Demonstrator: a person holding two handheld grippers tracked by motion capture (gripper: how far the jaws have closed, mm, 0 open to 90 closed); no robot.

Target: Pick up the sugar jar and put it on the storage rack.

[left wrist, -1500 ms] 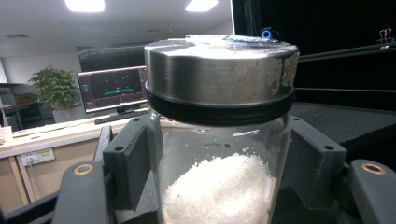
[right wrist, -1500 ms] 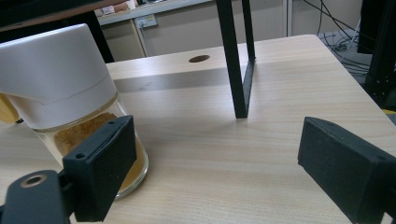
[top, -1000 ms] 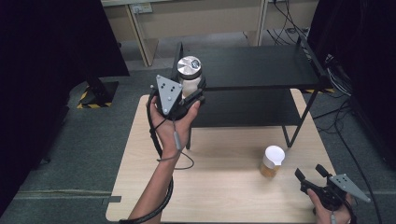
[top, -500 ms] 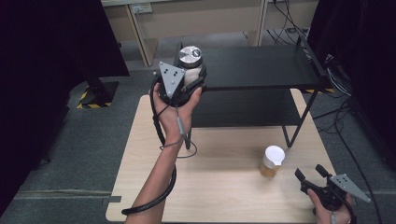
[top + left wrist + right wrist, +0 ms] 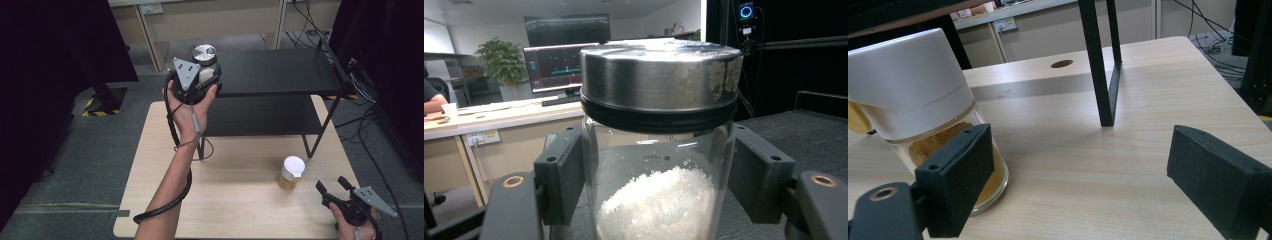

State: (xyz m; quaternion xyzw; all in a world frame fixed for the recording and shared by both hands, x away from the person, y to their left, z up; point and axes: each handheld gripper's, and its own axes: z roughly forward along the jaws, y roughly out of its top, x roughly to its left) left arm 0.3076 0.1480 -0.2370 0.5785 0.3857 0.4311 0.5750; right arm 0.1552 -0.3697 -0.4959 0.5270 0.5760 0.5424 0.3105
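Note:
My left gripper (image 5: 206, 76) is shut on a glass jar (image 5: 204, 56) with a metal lid, held upright at the left end of the black shelf's top board (image 5: 280, 70). In the left gripper view both pads press the sides of the glass jar (image 5: 659, 90), which is partly full of white crystals. My right gripper (image 5: 332, 186) rests low over the table's near right corner, jaws open and nothing between them. A jar with a white cap (image 5: 291, 172) and brown contents stands just left of it. In the right gripper view the white-capped jar (image 5: 913, 100) sits outside the left pad (image 5: 960, 175).
The black two-tier shelf stands on the far half of the wooden table (image 5: 240, 205); one of its legs (image 5: 1100, 65) rises ahead of the right gripper. A cable (image 5: 165, 210) trails from the left gripper along the forearm. Dark curtains hang on both sides.
My left hand has carried the metal-lidded jar up and away, from in front of the shelf to the level of its top board. The right gripper has not moved.

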